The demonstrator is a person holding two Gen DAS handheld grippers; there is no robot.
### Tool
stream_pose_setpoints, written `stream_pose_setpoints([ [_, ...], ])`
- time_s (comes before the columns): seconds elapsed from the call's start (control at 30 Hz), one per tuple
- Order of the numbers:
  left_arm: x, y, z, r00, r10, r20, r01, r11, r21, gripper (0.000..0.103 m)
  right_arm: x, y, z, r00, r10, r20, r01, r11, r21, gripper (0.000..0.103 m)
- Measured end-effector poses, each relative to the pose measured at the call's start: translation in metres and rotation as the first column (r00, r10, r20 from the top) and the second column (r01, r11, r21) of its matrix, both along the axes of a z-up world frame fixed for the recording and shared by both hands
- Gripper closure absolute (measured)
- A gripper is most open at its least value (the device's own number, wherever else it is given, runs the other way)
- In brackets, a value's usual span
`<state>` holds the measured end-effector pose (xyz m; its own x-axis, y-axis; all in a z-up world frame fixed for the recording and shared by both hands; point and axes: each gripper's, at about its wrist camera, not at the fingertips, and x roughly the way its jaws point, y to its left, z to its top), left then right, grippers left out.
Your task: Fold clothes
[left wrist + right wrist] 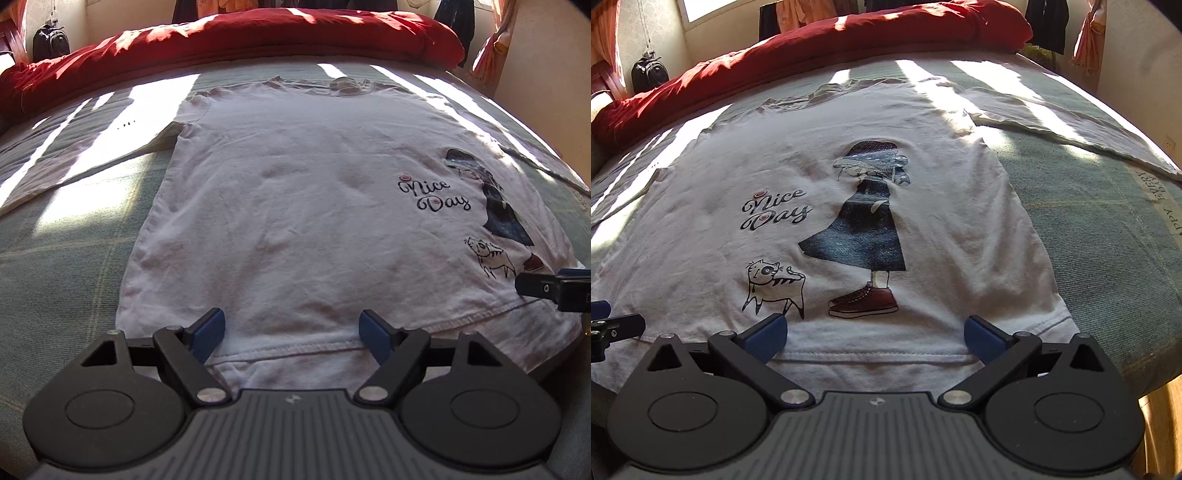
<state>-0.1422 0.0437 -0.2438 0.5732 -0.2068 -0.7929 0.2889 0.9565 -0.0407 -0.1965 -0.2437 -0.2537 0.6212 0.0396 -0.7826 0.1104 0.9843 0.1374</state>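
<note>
Both claws (pixel 293 334) (pixel 875 338) wide apart over shirt hem (pixel 295 347)

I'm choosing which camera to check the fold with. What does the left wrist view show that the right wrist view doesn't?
Only the left wrist view shows the shirt's left sleeve spread across the bed. Only the right wrist view shows the whole printed figure, red shoes included, and the right sleeve. Both show the white T-shirt lying flat, its hem nearest the open jaws, and the red duvet behind.
</note>
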Motion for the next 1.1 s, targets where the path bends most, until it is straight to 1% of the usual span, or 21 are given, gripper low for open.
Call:
stream_pose_setpoints([
  [0.1, 0.005, 0.007, 0.009, 1.0, 0.003, 0.0, -0.003, 0.999, -0.034, 0.023, 0.003, -0.004, 0.008, 0.999, -0.03, -0.014, 0.03, 0.999, 0.038, 0.0],
  [0.17, 0.014, 0.013, 0.017, 1.0, 0.021, 0.015, -0.02, 0.998, -0.053, 0.023, 0.008, -0.007, 0.014, 0.999, -0.048, -0.017, 0.049, 0.996, 0.073, 0.0],
  [0.23, 0.027, 0.017, 0.02, 0.999, 0.046, 0.018, -0.045, 0.997, -0.068, 0.023, 0.015, -0.006, 0.02, 0.999, -0.048, -0.007, 0.048, 0.995, 0.083, 0.0],
  [0.33, 0.043, 0.021, 0.014, 0.998, 0.069, -0.004, -0.069, 0.993, -0.093, 0.023, 0.027, -0.001, 0.028, 0.999, -0.031, 0.013, 0.03, 0.996, 0.083, 0.0],
  [0.4, 0.048, 0.022, 0.005, 0.996, 0.081, -0.039, -0.084, 0.992, -0.093, 0.023, 0.034, 0.003, 0.033, 1.0, -0.015, 0.025, 0.013, 0.996, 0.088, 0.0],
  [0.5, 0.047, 0.031, 0.002, 0.996, 0.075, -0.054, -0.081, 0.99, -0.118, 0.023, 0.044, 0.009, 0.036, 1.0, 0.01, 0.029, -0.013, 0.995, 0.094, 0.0],
  [0.57, 0.047, 0.04, 0.008, 0.995, 0.077, -0.06, -0.084, 0.987, -0.137, 0.023, 0.049, 0.013, 0.037, 0.999, 0.03, 0.027, -0.033, 0.994, 0.101, 0.0],
  [0.67, 0.053, 0.064, 0.025, 0.992, 0.114, -0.061, -0.123, 0.977, -0.176, 0.024, 0.054, 0.02, 0.038, 0.998, 0.058, 0.021, -0.06, 0.992, 0.112, 0.0],
  [0.77, 0.07, 0.099, 0.041, 0.981, 0.184, -0.065, -0.194, 0.953, -0.232, 0.024, 0.057, 0.026, 0.038, 0.998, 0.067, 0.014, -0.068, 0.99, 0.121, 0.0],
  [0.83, 0.085, 0.13, 0.047, 0.964, 0.254, -0.084, -0.267, 0.919, -0.288, 0.024, 0.061, 0.031, 0.037, 0.998, 0.065, 0.01, -0.066, 0.99, 0.123, 0.0],
  [0.9, 0.097, 0.162, 0.05, 0.935, 0.34, -0.098, -0.353, 0.876, -0.329, 0.025, 0.065, 0.034, 0.036, 0.998, 0.058, 0.004, -0.058, 0.989, 0.135, 0.0],
  [0.93, 0.102, 0.177, 0.051, 0.917, 0.387, -0.1, -0.397, 0.853, -0.338, 0.031, 0.068, 0.036, 0.036, 0.999, 0.055, 0.001, -0.054, 0.989, 0.14, 0.0],
  [0.97, 0.106, 0.194, 0.05, 0.895, 0.435, -0.102, -0.442, 0.828, -0.346, 0.045, 0.07, 0.039, 0.036, 0.999, 0.053, -0.006, -0.052, 0.988, 0.143, 0.0],
  [1.0, 0.109, 0.208, 0.049, 0.878, 0.467, -0.11, -0.473, 0.807, -0.354, 0.053, 0.073, 0.041, 0.035, 0.999, 0.053, -0.012, -0.05, 0.988, 0.146, 0.0],
  [1.03, 0.112, 0.226, 0.047, 0.851, 0.507, -0.133, -0.517, 0.771, -0.372, 0.064, 0.077, 0.044, 0.035, 0.998, 0.058, -0.02, -0.055, 0.988, 0.146, 0.0],
  [1.07, 0.114, 0.246, 0.043, 0.822, 0.547, -0.162, -0.561, 0.723, -0.403, 0.066, 0.08, 0.048, 0.034, 0.998, 0.064, -0.027, -0.059, 0.988, 0.146, 0.0],
  [1.1, 0.115, 0.264, 0.039, 0.791, 0.582, -0.186, -0.597, 0.669, -0.443, 0.066, 0.083, 0.052, 0.035, 0.997, 0.067, -0.029, -0.062, 0.988, 0.14, 0.0],
])
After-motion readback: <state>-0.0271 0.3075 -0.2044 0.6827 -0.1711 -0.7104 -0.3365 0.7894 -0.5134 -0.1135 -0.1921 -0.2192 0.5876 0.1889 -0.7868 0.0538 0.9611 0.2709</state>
